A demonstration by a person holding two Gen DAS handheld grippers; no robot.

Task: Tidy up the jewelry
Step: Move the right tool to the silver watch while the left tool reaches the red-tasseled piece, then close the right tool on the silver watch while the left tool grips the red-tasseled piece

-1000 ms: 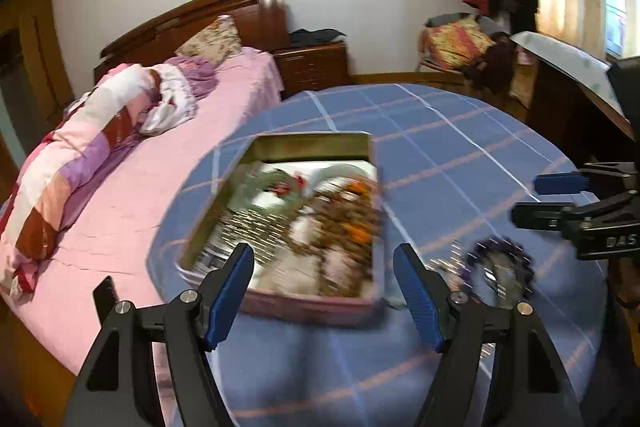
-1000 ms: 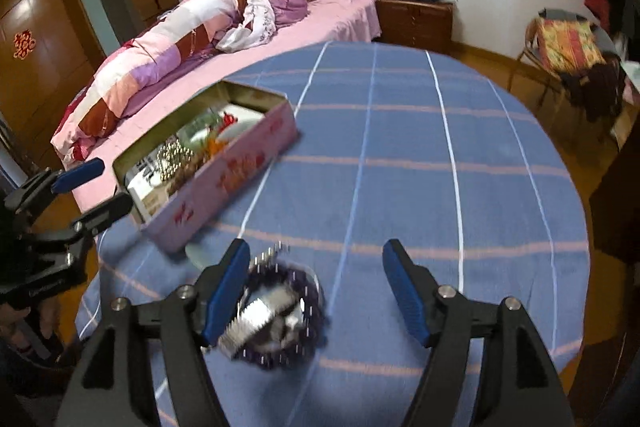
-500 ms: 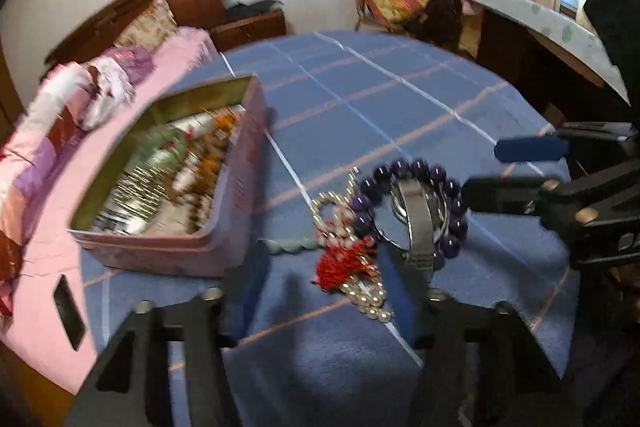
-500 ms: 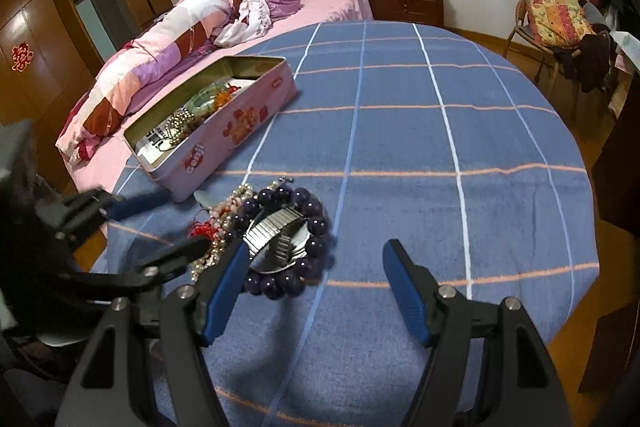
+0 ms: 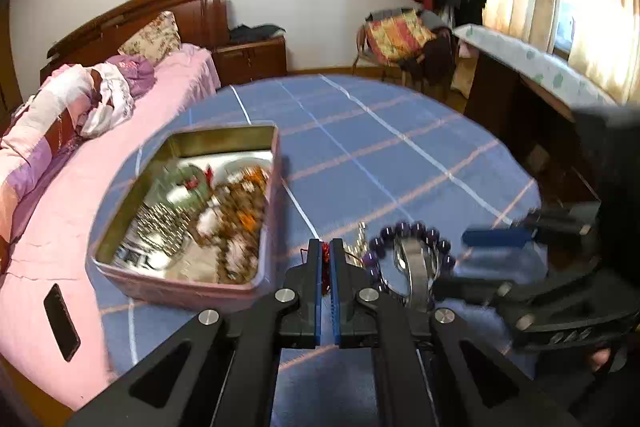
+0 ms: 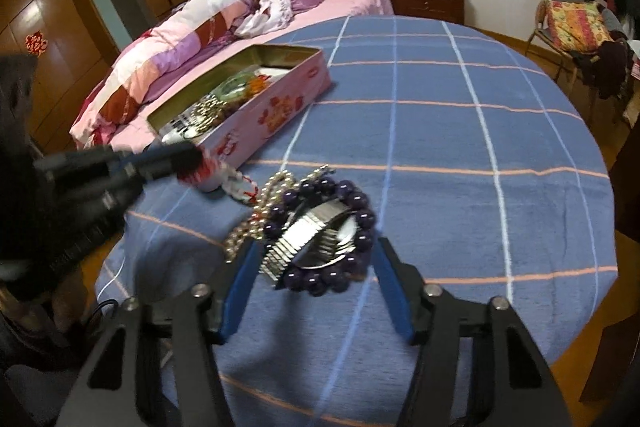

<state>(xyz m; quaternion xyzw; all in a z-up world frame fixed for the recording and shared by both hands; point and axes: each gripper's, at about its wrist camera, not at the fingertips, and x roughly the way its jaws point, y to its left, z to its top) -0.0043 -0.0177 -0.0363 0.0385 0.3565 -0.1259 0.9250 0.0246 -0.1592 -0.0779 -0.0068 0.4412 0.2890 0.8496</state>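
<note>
On the blue checked tablecloth (image 6: 440, 147) lies a purple bead bracelet (image 6: 360, 211) with a silver watch band (image 6: 308, 231) across it. My right gripper (image 6: 316, 267) straddles both, and its jaws are closing, with the pads just outside the beads. A pearl bead chain (image 6: 280, 183) trails from the pile toward a red tassel (image 6: 198, 173). My left gripper (image 5: 326, 245) is shut on that tassel (image 5: 326, 259), a red sliver between its pads. The open pink tin (image 5: 180, 291), to its left, holds several jewelry pieces, blurred here.
A bed with pink sheets (image 5: 48, 239) runs along the table's left edge, with a black phone (image 5: 62, 321) lying on it. A chair piled with clothes (image 5: 400, 35) and a dark desk (image 5: 520, 95) stand beyond the far right. The table edge (image 6: 600, 287) drops off nearby.
My left gripper went from wide open to shut on the red tassel. The right gripper came closer over the bracelet and narrowed its jaws around it.
</note>
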